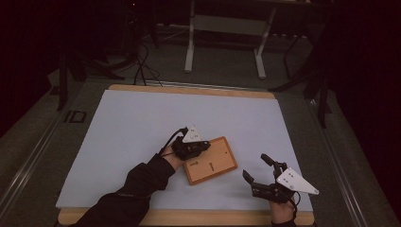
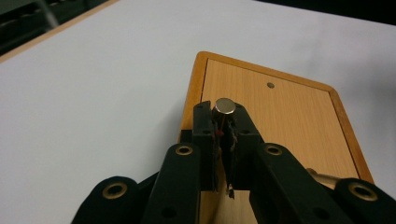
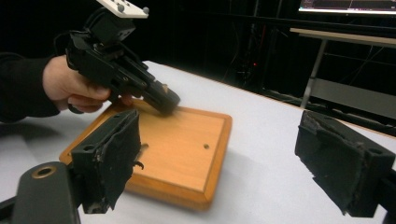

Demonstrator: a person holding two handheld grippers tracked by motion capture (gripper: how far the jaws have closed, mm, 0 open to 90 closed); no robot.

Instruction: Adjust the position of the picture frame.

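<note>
From the high view: a wooden board (image 1: 211, 160) lying flat on a pale blue mat (image 1: 142, 123) that covers the table (image 1: 189, 89), turned at an angle, long side running from lower left to upper right. Left gripper (image 1: 203, 145) over the board's left end, pointing right across it; right gripper (image 1: 254, 168) off the board's lower right corner, resting apart from it, jaws spread wide with nothing between. Two small dark pegs (image 1: 211, 166) standing near the board's near edge. Beyond the table, dark floor, loose cables and a grey metal frame (image 1: 224, 33). From the left gripper view: jaws clenched on a short metal pin (image 2: 225, 107), round flat head up, shaft upright between the pads, hovering above the board's near end. A small hole (image 2: 270, 85) farther along the board, open and unblocked; board stretching away lengthwise from the jaws. From the right gripper view: own black pads (image 3: 112, 154) far apart, empty, the board lying between and beyond them. Left gripper held in a hand (image 3: 74, 88) above the board's far edge, tip tilted down toward the wood. One hole (image 3: 206, 146) visible toward the right side of the board.
</note>
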